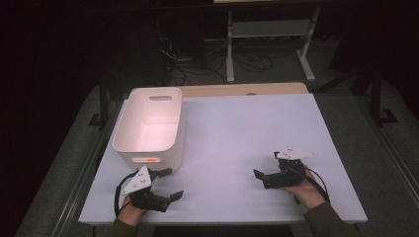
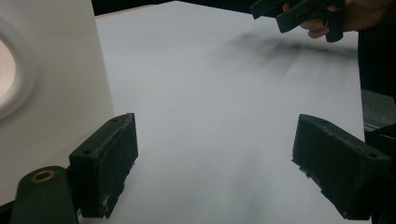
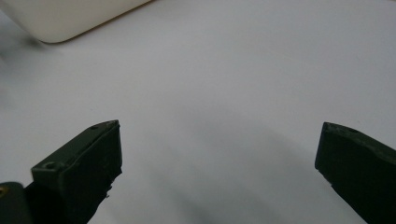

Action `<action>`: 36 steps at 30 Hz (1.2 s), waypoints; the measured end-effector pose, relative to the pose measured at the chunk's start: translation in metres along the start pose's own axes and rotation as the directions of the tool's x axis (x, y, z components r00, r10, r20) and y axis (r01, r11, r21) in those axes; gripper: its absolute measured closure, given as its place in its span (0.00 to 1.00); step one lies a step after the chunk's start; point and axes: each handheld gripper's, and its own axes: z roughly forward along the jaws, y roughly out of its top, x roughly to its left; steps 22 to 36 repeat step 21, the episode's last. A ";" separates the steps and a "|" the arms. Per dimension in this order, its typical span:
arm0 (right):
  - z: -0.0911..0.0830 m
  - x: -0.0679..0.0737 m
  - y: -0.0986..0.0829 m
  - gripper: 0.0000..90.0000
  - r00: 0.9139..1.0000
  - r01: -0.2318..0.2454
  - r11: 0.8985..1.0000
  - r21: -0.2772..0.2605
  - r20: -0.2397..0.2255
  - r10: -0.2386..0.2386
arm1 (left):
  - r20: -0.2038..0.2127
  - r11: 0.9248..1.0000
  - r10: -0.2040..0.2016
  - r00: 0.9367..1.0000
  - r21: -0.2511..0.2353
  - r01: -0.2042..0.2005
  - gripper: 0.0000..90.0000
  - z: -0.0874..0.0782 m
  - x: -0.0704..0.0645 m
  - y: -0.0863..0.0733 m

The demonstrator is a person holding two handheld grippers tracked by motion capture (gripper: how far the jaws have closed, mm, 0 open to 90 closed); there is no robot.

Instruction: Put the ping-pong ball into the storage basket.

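**Both tongs empty, bin by the left hand**

High view. White bin [image 1: 148, 126] stands on the left half of the desk [image 1: 237, 128], long axis running away from the person, handle slot in the far wall. Inside looks bare; a small orange mark shows on its near wall. Left tongs [image 1: 170, 183] sit just in front of the bin's near right corner, jaws spread, nothing between them. Right tongs [image 1: 267, 168] rest on the right half, well apart from the bin, jaws spread as well, pointing left toward it. No loose items seen on the desk.

Left gripper view. Bin wall [image 2: 56, 79] stands at the left edge, just beside the left-hand jaw; touching or not, cannot tell. Jaws wide apart over bare desk [image 2: 219, 93]. The right tongs [image 2: 299, 14] and the hand holding them show at the top, far off.

Right gripper view. Jaws wide apart, bare desk [image 3: 224, 93] between. A rounded corner of the bin [image 3: 65, 18] sits at upper left, ahead and to the left of the jaws, well off.

Judgement: the left hand is much the nearer. From the left tongs the bin lies ahead and slightly left, so a grip on its near wall or rim needs only a short push forward; the right would have to cross the desk.
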 end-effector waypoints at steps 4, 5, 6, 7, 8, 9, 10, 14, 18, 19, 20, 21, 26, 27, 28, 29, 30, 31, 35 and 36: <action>-0.005 -0.003 -0.006 0.00 1.000 -0.001 1.000 0.001 0.019 0.001 | -0.001 1.000 -0.002 1.000 -0.003 0.002 0.16 0.000 0.000 0.000; -0.007 -0.004 -0.007 0.00 1.000 -0.003 1.000 -0.002 0.022 0.003 | -0.001 1.000 -0.002 1.000 -0.003 0.002 0.16 0.000 0.000 0.000; -0.008 -0.004 -0.008 0.00 1.000 -0.004 1.000 -0.002 0.026 0.004 | -0.001 1.000 -0.002 1.000 -0.003 0.002 0.16 0.000 0.000 0.000; -0.009 -0.005 -0.010 0.00 1.000 -0.009 1.000 -0.004 0.030 0.009 | -0.001 1.000 -0.002 1.000 -0.003 0.002 0.16 0.000 0.000 0.000; -0.011 -0.006 -0.011 0.00 0.999 -0.009 1.000 -0.006 0.032 0.009 | -0.001 1.000 -0.001 1.000 -0.003 0.001 0.16 0.000 0.000 0.000; -0.012 -0.006 -0.013 0.00 0.999 -0.011 1.000 -0.005 0.035 0.011 | -0.001 1.000 -0.001 1.000 -0.003 0.001 0.16 0.000 0.000 0.000; -0.013 -0.007 -0.014 0.00 0.999 -0.010 1.000 -0.003 0.038 0.010 | -0.001 1.000 0.000 1.000 -0.003 0.000 0.16 0.000 0.000 0.000; -0.015 -0.006 -0.018 0.00 0.999 -0.002 1.000 0.014 0.054 0.001 | 0.000 1.000 -0.002 1.000 -0.003 0.002 0.16 0.000 -0.001 0.000; -0.014 -0.006 -0.018 0.00 0.998 -0.001 1.000 0.014 0.055 0.000 | -0.001 1.000 -0.002 1.000 -0.003 0.002 0.16 0.000 -0.001 0.000; -0.013 -0.006 -0.018 0.00 0.998 0.001 1.000 0.016 0.055 -0.002 | -0.001 1.000 -0.002 1.000 -0.003 0.002 0.16 0.000 -0.001 0.000; -0.013 -0.005 -0.018 0.00 0.998 0.006 1.000 0.021 0.058 -0.007 | -0.001 1.000 -0.002 1.000 -0.002 0.002 0.16 0.000 -0.001 0.000; -0.013 -0.006 -0.018 0.00 0.998 0.009 1.000 0.024 0.062 -0.010 | -0.001 1.000 -0.002 1.000 -0.002 0.002 0.16 0.000 -0.001 0.000; -0.013 -0.006 -0.018 0.00 0.998 0.009 1.000 0.024 0.062 -0.010 | -0.001 1.000 -0.002 1.000 -0.002 0.002 0.16 0.000 -0.001 0.000; -0.013 -0.006 -0.018 0.00 0.998 0.009 1.000 0.024 0.062 -0.010 | -0.001 1.000 -0.002 1.000 -0.002 0.002 0.16 0.000 -0.001 0.000; -0.013 -0.006 -0.018 0.00 0.998 0.009 1.000 0.024 0.062 -0.010 | -0.001 1.000 -0.002 1.000 -0.002 0.002 0.16 0.000 -0.001 0.000; -0.013 -0.006 -0.018 0.00 0.998 0.009 1.000 0.024 0.062 -0.010 | -0.001 1.000 -0.002 1.000 -0.002 0.002 0.16 0.000 -0.001 0.000; -0.013 -0.006 -0.018 0.00 0.998 0.009 1.000 0.024 0.062 -0.010 | -0.001 1.000 -0.002 1.000 -0.002 0.002 0.16 0.000 -0.001 0.000; -0.013 -0.006 -0.018 0.00 0.998 0.009 1.000 0.024 0.062 -0.010 | -0.001 1.000 -0.002 1.000 -0.002 0.002 0.16 0.000 -0.001 0.000; -0.013 -0.006 -0.018 0.00 0.998 0.009 1.000 0.024 0.062 -0.010 | -0.001 1.000 -0.002 1.000 -0.002 0.002 0.16 0.000 -0.001 0.000; -0.013 -0.006 -0.018 0.00 0.998 0.009 1.000 0.024 0.062 -0.010 | -0.001 1.000 -0.002 1.000 -0.002 0.002 0.16 0.000 -0.001 0.000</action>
